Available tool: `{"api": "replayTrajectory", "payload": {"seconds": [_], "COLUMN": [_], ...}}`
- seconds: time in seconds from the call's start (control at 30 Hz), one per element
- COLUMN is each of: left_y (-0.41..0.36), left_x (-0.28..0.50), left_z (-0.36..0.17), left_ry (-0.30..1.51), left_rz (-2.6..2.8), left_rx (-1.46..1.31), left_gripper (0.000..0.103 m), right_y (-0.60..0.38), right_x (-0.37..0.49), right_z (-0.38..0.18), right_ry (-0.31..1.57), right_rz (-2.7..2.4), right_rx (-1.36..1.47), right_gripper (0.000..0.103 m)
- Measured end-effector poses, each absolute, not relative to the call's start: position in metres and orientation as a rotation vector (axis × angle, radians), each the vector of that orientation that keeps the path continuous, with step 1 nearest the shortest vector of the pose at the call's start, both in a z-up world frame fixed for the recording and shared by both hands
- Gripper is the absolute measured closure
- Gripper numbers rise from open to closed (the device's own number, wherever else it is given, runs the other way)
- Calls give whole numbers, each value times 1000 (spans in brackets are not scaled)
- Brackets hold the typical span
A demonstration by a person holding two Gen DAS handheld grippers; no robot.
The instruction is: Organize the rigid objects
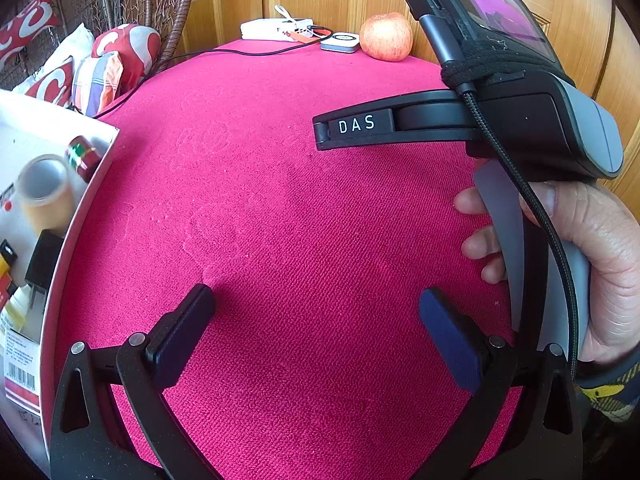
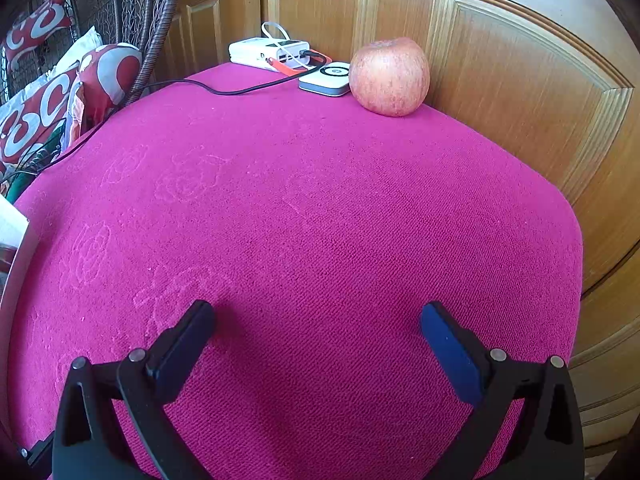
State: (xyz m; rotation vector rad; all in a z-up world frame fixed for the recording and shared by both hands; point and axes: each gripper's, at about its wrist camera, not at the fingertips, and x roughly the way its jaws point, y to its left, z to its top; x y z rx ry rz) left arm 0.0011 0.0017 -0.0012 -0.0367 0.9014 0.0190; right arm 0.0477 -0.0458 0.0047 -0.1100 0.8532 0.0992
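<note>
Both tools stand with their fingers spread wide and nothing between them. The left tool (image 1: 316,308) hovers over the magenta cloth of the counter (image 1: 280,200), its pads clear of every object; the right tool (image 2: 318,322) likewise gapes over bare cloth, gripping nothing. In the left wrist view the right tool's body is seen from the side, held in a hand (image 1: 592,264) wrapped around its grey handle, a braided cable running down past the knuckles, and one black finger bears the white letters "DAS" (image 1: 357,124). A phone (image 1: 492,8) strapped on top of it shows a purple screen. At the counter's left edge sits a white box (image 1: 60,120) containing a roll of clear tape (image 1: 46,190), a small red and green can (image 1: 83,156), a black plug adapter (image 1: 42,264) and a carton with a barcode label (image 1: 21,378) whose print is too small to read. At the far edge, against the wooden door panels (image 2: 500,80), rest an apple (image 2: 389,76), a small white device with a ring mark (image 2: 326,79) just beside it, and a white power bank (image 2: 268,53) with a black cable (image 2: 224,91) plugged in. Red and white cushions (image 2: 36,112) lie off to the left.
</note>
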Motion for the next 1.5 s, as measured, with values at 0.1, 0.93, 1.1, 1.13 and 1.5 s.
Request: {"api": "replayTrajectory", "payload": {"seconds": [0.1,0.93,1.1,1.13,1.5], "left_y": [1,-2,-2,-2,-2], "left_x": [1,-1,0,0,1], "left_z": [-1,0,0,0,0], "left_ry": [901,901,902,902,902], "left_rz": [19,18,18,18,17], "left_rx": [-37,-35,-35,-34,-33], "left_gripper": [0,0,0,0,0], "right_y": [-46,-47,-47,-47,-47], "right_x": [48,48,48,48,47], "right_z": [4,4,4,4,5], "right_ry": [853,851,851,851,852], "right_rz": [99,98,98,98,98], "right_rx": [-110,-112,-111,-111,-112], "right_gripper": [0,0,0,0,0]}}
